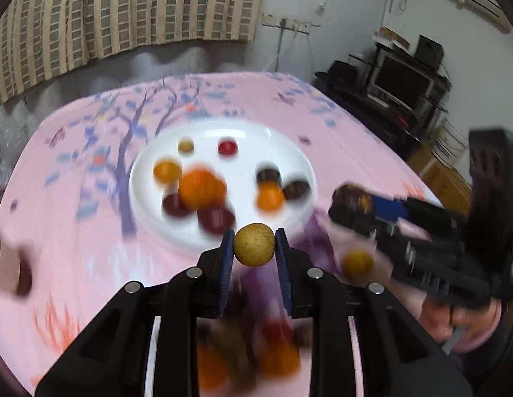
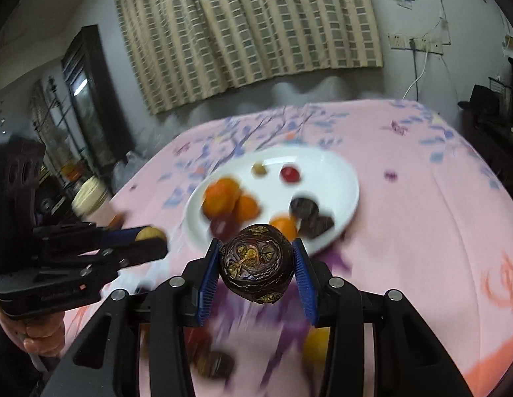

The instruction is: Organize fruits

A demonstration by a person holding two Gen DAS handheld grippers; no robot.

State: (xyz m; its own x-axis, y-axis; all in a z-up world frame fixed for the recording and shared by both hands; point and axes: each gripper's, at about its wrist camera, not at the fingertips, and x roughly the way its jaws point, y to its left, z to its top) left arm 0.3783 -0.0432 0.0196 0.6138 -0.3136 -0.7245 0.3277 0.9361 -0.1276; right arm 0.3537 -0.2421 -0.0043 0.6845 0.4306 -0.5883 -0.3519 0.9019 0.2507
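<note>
My left gripper [image 1: 254,244] is shut on a small tan round fruit [image 1: 254,244] and holds it above the near rim of a white plate [image 1: 289,155]. My right gripper [image 2: 258,261] is shut on a dark purple wrinkled passion fruit [image 2: 256,263], held above the pink tablecloth just short of the same plate [image 2: 339,172]. The plate holds oranges [image 1: 200,188], dark red and dark brown fruits and a red one [image 1: 227,147]. The right gripper shows in the left wrist view [image 1: 355,198]; the left gripper shows in the right wrist view [image 2: 150,235].
A pink flowered tablecloth [image 1: 74,231] covers the table. More blurred fruits lie on a second plate under the grippers [image 1: 276,360]. A loose yellow fruit [image 1: 357,263] is near the right gripper. A TV stand [image 1: 402,82] is to the right, a cabinet [image 2: 84,99] to the left.
</note>
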